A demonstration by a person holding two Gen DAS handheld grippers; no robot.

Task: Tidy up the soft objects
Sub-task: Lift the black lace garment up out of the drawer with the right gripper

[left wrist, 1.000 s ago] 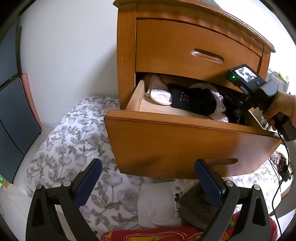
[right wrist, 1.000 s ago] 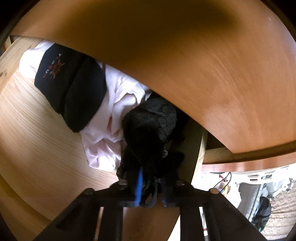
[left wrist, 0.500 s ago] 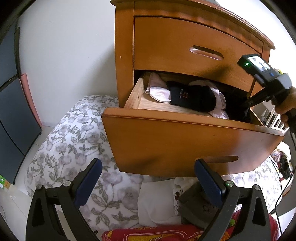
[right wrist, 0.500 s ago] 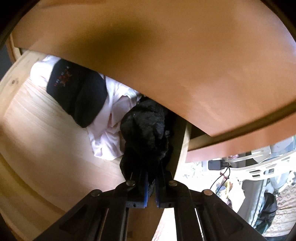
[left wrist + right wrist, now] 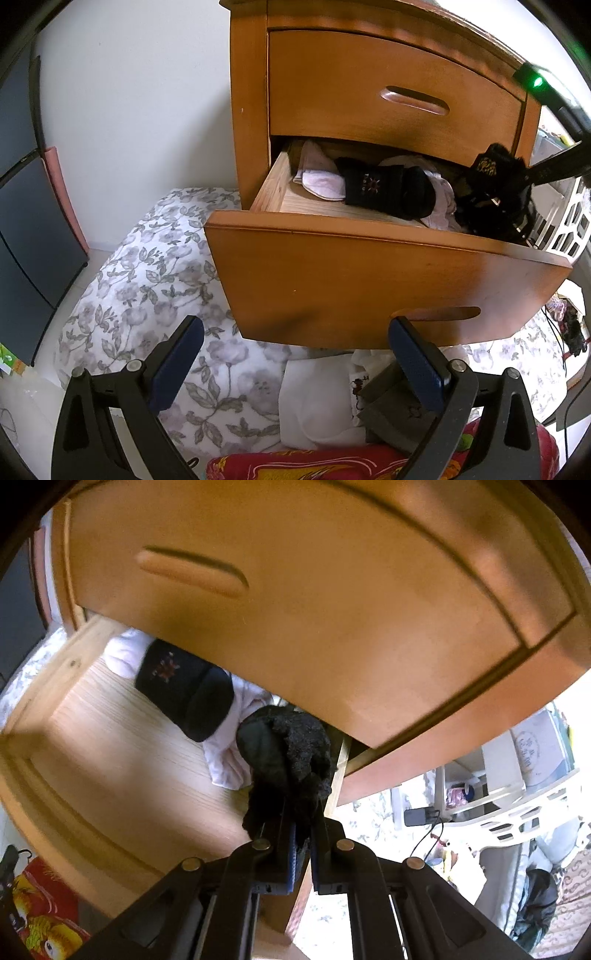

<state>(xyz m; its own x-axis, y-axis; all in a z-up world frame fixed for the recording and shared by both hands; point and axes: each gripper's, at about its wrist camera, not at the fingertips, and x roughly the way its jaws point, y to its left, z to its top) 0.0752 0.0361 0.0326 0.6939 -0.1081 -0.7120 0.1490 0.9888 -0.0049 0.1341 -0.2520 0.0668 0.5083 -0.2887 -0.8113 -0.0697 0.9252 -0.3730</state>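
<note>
While the left gripper (image 5: 295, 363) hangs with jaws wide and empty below the pulled-out wooden drawer (image 5: 369, 280), a folded navy sock (image 5: 388, 190) lies inside; from the right wrist, the right gripper (image 5: 300, 843) pinches a fuzzy black fabric bundle (image 5: 286, 753) at the drawer's right end.

My right gripper (image 5: 300, 843), matt black plastic, pinches a fuzzy, rough-knit black sock (image 5: 291, 755). The drawer front (image 5: 388, 284) is smooth, semi-gloss varnished wood; the drawer floor (image 5: 122, 734) is pale, bare-looking grained wood. The bedsheet (image 5: 155, 258) is matt floral cloth.
</note>
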